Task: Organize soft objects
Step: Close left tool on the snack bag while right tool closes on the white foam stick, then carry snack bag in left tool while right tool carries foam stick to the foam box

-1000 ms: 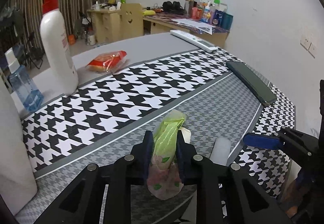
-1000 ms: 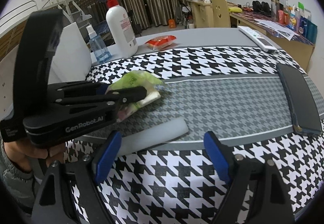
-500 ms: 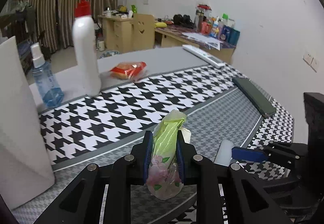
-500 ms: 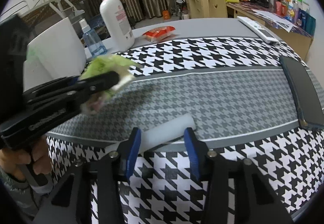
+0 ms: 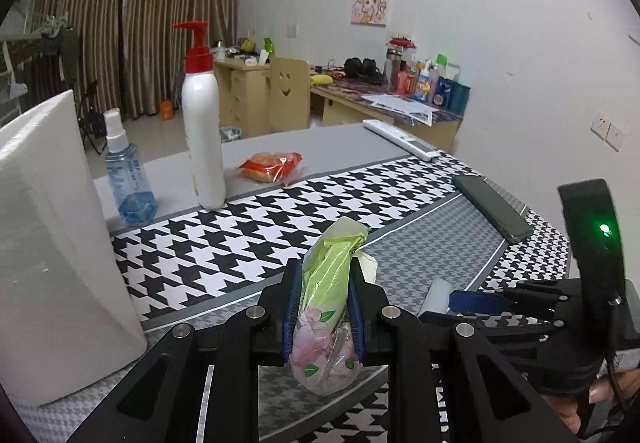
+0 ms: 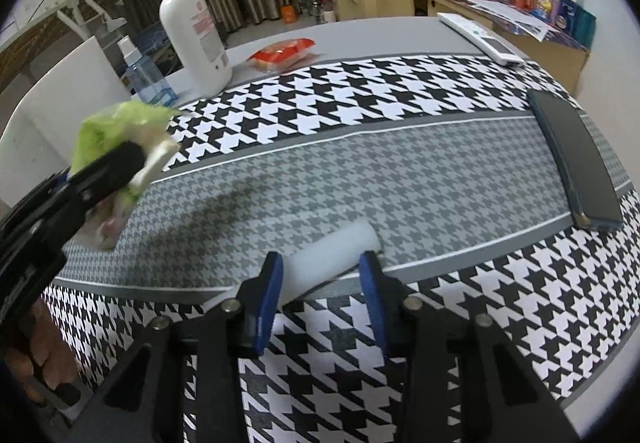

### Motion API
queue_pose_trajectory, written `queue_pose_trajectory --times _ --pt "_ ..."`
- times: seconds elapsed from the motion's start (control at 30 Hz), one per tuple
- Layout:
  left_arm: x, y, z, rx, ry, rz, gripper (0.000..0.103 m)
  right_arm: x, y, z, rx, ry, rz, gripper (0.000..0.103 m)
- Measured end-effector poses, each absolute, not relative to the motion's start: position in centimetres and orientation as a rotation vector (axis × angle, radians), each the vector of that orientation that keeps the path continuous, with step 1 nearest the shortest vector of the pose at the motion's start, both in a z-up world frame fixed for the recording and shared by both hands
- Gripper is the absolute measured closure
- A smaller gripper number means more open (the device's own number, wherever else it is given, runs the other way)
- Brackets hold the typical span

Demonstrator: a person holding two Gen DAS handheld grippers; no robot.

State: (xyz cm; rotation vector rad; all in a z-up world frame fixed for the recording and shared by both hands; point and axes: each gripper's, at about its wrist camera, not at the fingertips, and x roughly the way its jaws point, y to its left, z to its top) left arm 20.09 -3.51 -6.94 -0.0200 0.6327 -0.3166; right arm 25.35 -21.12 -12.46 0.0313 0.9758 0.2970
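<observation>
My left gripper (image 5: pixel 323 307) is shut on a green and pink floral tissue pack (image 5: pixel 328 315) and holds it above the houndstooth cloth; it also shows at the left of the right wrist view (image 6: pixel 120 159). My right gripper (image 6: pixel 322 283) has closed around the near end of a white foam block (image 6: pixel 334 257) lying on the grey band of the cloth. The pads (image 6: pixel 270 291) touch its sides. The block's tip also shows in the left wrist view (image 5: pixel 438 293).
A white paper towel roll (image 5: pixel 52 243) stands at the left. A blue spray bottle (image 5: pixel 128 179), a white pump bottle (image 5: pixel 202 135) and a red snack pack (image 5: pixel 272 167) stand behind. A dark phone (image 6: pixel 572 159) and a white remote (image 6: pixel 480 39) lie at the right.
My left gripper has lifted the tissue pack and swung it left, toward the paper towel roll. My right gripper has moved forward and closed from wide open onto the foam block.
</observation>
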Motion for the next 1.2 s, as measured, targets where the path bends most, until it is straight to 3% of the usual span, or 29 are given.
queue_pose_trajectory --times 0.1,0.13,0.17,0.2,0.27,1.2 --pt "19.3 -3.2 -6.5 -0.022 0.611 -0.319 0.08 25.7 -20.6 -12.5 0.022 0.961 0.295 0.062" --pt "19.1 -3.1 -6.3 -0.023 0.602 -0.321 0.08 25.7 -20.6 -12.4 0.028 0.95 0.302 0.067" --pt "18.9 -3.0 -6.2 -0.024 0.595 -0.324 0.08 25.8 -20.6 -12.3 0.038 0.946 0.306 0.08" --pt "18.8 -2.9 -6.1 -0.023 0.592 -0.325 0.08 26.0 -20.8 -12.4 0.057 0.949 0.312 0.087" --pt "18.4 -2.8 -5.9 -0.018 0.584 -0.318 0.08 26.1 -21.3 -12.4 0.085 0.942 0.326 0.091" --pt "13.7 1.1 -0.5 0.009 0.444 -0.161 0.08 21.6 -18.2 -3.9 0.007 0.638 0.517 0.091"
